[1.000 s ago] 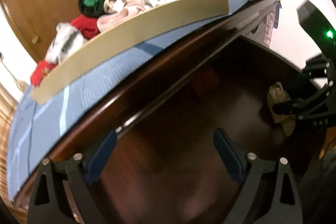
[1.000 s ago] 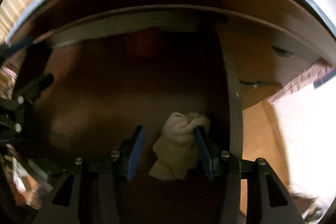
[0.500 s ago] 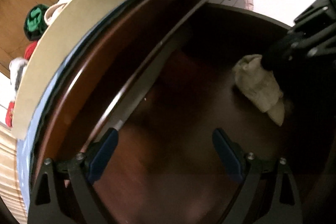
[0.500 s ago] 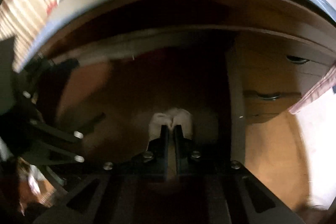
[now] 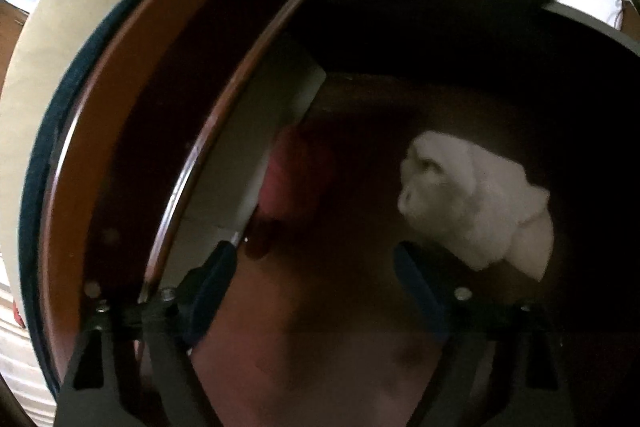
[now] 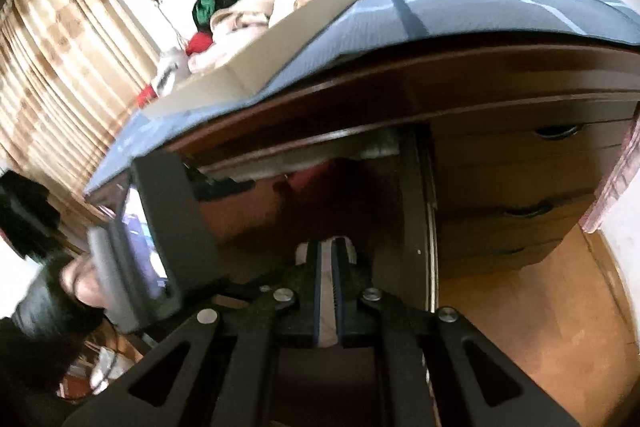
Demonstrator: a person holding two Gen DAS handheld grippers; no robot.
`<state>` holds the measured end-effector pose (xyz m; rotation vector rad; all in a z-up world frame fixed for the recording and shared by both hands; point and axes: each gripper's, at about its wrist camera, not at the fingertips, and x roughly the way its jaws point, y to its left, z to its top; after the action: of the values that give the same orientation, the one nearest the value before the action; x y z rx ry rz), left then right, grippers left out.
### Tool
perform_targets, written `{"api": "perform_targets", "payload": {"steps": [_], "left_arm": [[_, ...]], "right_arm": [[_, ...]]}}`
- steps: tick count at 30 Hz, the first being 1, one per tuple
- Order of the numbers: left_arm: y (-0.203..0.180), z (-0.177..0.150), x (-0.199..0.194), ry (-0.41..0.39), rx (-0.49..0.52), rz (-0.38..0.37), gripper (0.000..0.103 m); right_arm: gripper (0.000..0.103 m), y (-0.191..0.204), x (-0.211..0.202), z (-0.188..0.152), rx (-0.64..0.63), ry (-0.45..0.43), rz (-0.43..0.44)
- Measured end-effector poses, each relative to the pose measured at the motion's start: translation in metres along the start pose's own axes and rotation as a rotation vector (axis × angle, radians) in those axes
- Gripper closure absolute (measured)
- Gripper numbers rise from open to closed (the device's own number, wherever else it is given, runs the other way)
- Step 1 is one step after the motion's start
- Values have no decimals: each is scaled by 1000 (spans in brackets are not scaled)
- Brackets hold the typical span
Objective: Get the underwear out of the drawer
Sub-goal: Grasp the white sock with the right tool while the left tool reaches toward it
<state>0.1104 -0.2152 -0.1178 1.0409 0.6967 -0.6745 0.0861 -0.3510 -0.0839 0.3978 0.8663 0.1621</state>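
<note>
We see the right tool (image 6: 327, 291) clamped on white underwear (image 6: 326, 267) above the drawer (image 5: 400, 307); left tool (image 5: 312, 279), jaws closing, apparently holds nothing.

I am seeing the white underwear (image 5: 480, 203) bunching into a crumpled wad at about three o'clock in my left view, hanging over the dark wooden drawer (image 5: 400, 99), which is standing pulled open, its glossy floor showing beneath.
</note>
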Motion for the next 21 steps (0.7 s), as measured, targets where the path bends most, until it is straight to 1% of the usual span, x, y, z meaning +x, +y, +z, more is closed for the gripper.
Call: {"api": "perform_targets", "payload": {"steps": [2,4,5,6,9,13,16,18,20,21], "left_arm": [[-5,1,3,-12,28,20,23],[-13,2,8,-26,78,49,23],[-15,2,10,-30,91,58,25],[-15,4,9,-52,86,52,25],[-17,11,10,-87,72,45,30],[-23,11,8,-148,79,86,30],[-26,14,9,-172,59,114,28],[-29,17,9,-165,51,109,28],[-30,15,10,-146,-18,70,28],[-24,15,11,-135,-83,42,28]], "right_arm": [[96,-1,-2,1,6,-23,15],[96,-2,-7,3,2,-32,19],[96,-2,-8,5,4,-34,19],[96,-3,-8,5,8,-36,23],[96,-5,-8,5,21,-42,30],[96,-9,-8,3,35,-40,34],[96,-10,-12,0,34,-50,33],[96,-11,-13,-1,26,-55,21],[96,-13,-10,-2,27,-39,24],[96,-15,-9,-3,36,-37,26]]}}
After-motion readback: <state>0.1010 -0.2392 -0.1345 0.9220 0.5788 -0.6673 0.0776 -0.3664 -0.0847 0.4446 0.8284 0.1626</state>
